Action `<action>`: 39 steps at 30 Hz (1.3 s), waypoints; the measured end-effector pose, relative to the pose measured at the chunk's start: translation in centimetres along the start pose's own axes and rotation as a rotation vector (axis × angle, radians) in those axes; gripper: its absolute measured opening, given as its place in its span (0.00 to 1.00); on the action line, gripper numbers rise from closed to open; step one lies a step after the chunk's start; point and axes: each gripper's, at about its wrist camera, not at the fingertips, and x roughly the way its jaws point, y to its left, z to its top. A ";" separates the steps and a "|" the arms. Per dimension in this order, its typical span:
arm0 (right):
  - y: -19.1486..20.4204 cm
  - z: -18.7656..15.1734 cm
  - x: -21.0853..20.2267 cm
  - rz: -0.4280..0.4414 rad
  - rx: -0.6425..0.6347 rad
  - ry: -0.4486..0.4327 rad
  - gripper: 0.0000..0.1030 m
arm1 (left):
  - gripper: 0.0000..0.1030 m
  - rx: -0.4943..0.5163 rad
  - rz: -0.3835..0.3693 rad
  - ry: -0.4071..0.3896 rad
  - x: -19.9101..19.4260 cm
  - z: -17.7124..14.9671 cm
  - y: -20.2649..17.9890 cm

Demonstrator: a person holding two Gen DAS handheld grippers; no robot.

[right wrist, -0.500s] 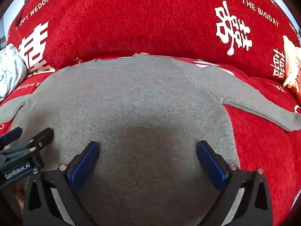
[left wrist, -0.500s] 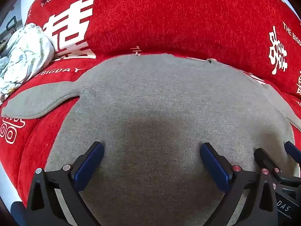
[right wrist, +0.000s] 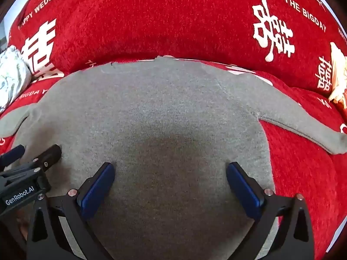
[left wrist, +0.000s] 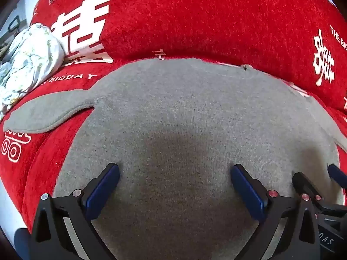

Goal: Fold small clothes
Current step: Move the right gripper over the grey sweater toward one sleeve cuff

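Lying flat and spread out on the red sofa cover (left wrist: 195, 21), the grey sweater (left wrist: 184, 112) fills the middle of both views, its body running right under the two grippers. The left gripper (left wrist: 175, 186) has its blue fingers (left wrist: 102, 190) spread wide over the lower part of the sweater, nothing pinched between them. Same story on the other side: the right gripper (right wrist: 171, 184) hangs over the grey knit with its fingers (right wrist: 245, 188) wide apart and empty. The two tools sit just beside each other, each one poking into the edge of the other's view.

Now the differences. From the left wrist, you get the left sleeve (left wrist: 47, 114) stretched out over the red cover, and beyond it a crumpled pale floral cloth (left wrist: 28, 60) at the far left. From the right wrist, it's the right sleeve (right wrist: 303, 125) angling away to the right, with a cream-coloured item (right wrist: 338, 78) at the far right edge, too cropped to identify. White lettering and characters dot the red cover behind the sweater.
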 end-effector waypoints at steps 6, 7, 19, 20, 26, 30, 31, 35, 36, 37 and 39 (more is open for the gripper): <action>0.0 -0.2 -0.2 -0.005 -0.016 0.005 1.00 | 1.00 -0.003 0.002 0.071 0.7 0.7 -0.2; 0.1 -0.1 -0.2 -0.008 -0.018 0.005 1.00 | 1.00 -0.003 0.003 0.076 0.6 0.7 -0.2; 0.4 0.2 -0.4 -0.012 -0.014 0.016 1.00 | 1.00 -0.025 0.020 0.100 0.4 1.0 -0.3; 0.4 0.2 -0.4 -0.014 -0.016 0.018 1.00 | 1.00 -0.030 0.021 0.096 0.4 0.9 -0.3; 0.5 0.4 -0.3 -0.022 -0.017 0.039 1.00 | 1.00 -0.019 0.014 0.093 0.3 1.0 -0.3; 0.6 1.0 0.0 -0.030 -0.019 0.089 1.00 | 1.00 -0.015 0.006 0.150 0.7 1.7 -0.2; 0.6 1.2 0.1 -0.030 -0.023 0.102 1.00 | 1.00 -0.017 0.006 0.164 0.8 2.0 -0.2; 0.6 1.7 0.3 -0.025 -0.025 0.153 1.00 | 1.00 -0.017 0.005 0.214 1.1 2.5 -0.2; 0.6 1.9 0.4 -0.024 -0.026 0.166 1.00 | 1.00 -0.015 0.007 0.219 1.2 2.5 -0.3; 0.6 2.1 0.5 -0.023 -0.031 0.182 1.00 | 1.00 -0.012 0.008 0.223 1.2 2.5 -0.3; 0.7 2.6 0.7 -0.019 -0.043 0.215 1.00 | 1.00 -0.008 0.008 0.243 1.3 2.6 -0.3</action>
